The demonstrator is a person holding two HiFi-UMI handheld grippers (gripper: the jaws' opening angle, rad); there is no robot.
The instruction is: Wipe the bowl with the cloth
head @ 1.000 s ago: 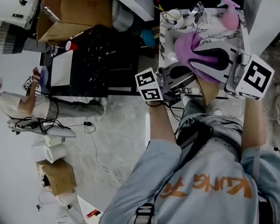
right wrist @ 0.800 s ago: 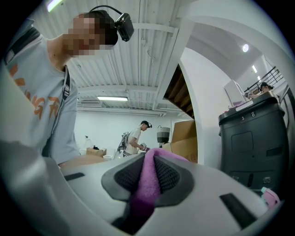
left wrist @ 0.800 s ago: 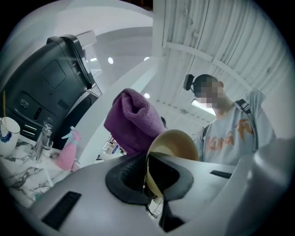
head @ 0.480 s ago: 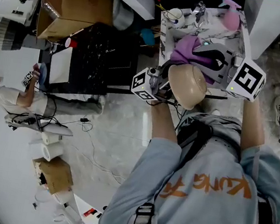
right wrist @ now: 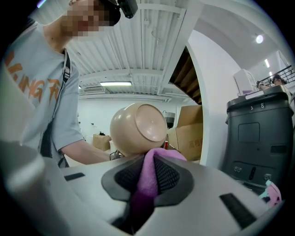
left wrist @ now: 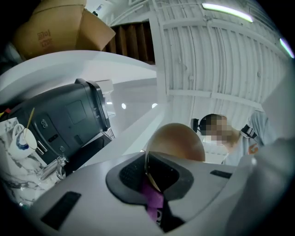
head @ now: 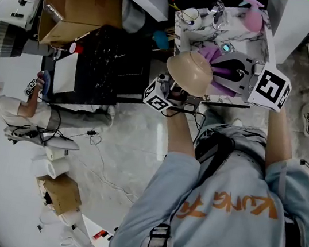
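The left tool is clamped narrow on the rim of the bowl — it hangs tilted in the air, base turned toward the right tool. That tool pinches the cloth — its bunched end sits just ahead of the tips, against the bowl's outer wall.

Orange letters cross the person's grey shirt, below the bowl in the head view; upside down, they read roughly "KUNG F". Right of the bowl, a dark grey appliance bears an 8. Print on the cardboard box up-left of the bowl is illegible
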